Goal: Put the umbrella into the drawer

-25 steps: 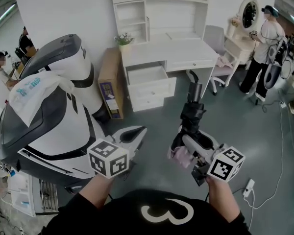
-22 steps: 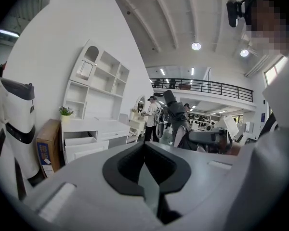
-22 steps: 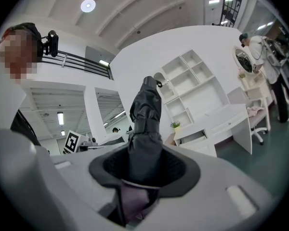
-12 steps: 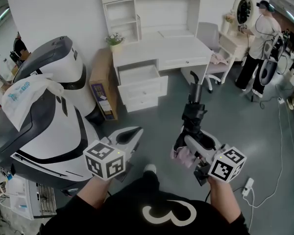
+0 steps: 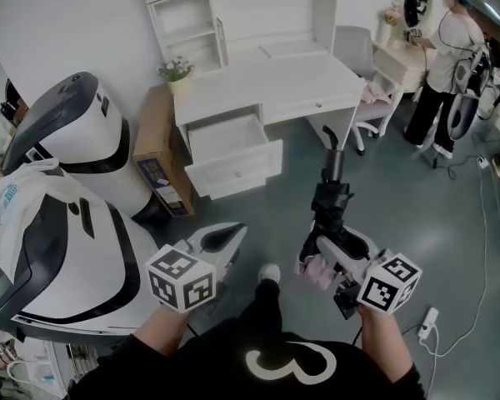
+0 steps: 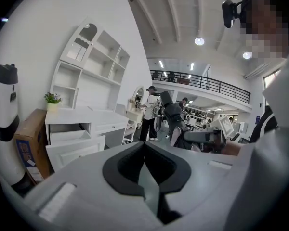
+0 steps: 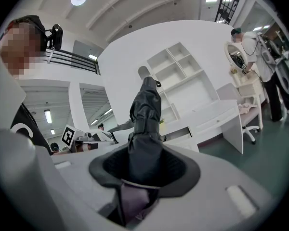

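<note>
the person wore a black top with a white curled mark; the left gripper and right gripper were pale grey, bearing black-and-white marker cubes.

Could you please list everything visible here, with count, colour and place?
desk: one, white, against the wall
drawer: one, white, open under the desk
cardboard box: one, brown, left of the desk
potted plant: one, green, desk's left corner
chair: one, grey, right of the desk
machines: two, white and black, far left
bystander: one, white top, far right
umbrella: one, black, folded, in the right gripper
left gripper: one, white, shut and empty
right gripper: one, white, shut on the umbrella
</note>
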Available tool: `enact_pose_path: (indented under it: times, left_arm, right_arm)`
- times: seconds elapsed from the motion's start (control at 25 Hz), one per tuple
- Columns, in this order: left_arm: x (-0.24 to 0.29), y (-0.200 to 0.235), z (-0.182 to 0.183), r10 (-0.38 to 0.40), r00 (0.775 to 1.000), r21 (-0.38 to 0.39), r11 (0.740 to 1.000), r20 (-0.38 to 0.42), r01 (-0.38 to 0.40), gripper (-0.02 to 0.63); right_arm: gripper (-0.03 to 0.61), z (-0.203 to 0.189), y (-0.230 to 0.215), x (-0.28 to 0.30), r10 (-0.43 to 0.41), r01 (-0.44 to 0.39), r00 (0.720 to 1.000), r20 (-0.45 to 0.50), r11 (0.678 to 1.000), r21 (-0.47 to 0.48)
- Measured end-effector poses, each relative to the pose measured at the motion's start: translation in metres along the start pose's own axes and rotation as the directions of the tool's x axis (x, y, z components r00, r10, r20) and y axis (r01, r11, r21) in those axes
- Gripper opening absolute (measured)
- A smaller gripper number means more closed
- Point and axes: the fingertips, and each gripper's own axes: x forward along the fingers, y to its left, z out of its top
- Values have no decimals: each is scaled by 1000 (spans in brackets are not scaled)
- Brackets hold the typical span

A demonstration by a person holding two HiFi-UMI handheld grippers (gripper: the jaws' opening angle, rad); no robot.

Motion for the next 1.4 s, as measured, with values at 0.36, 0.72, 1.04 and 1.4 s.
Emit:
enact_pose_path:
  times: [0.36,0.72,1.04,1.4]
  left_arm:
    - [128,176,63,50,998,-93,994,-48,-55,5]
    - [165,264,97,98,995,-169,981,-21,-100,5]
    - [140,305,110,202,979,-209,959,20,-193,5]
    - [129,366,107,359,933,-277,897,1,-344,5]
  right_arm:
    - [167,69,-120,185,37,-34,993,-114,999,22]
    - [167,116,-142,298,98,-104,976,-193,994,-23]
    - [167,134,-129,363,181,-219,945,-273,969,-115]
    - [167,123,-139,451,292,-378,864,-411,914,-145]
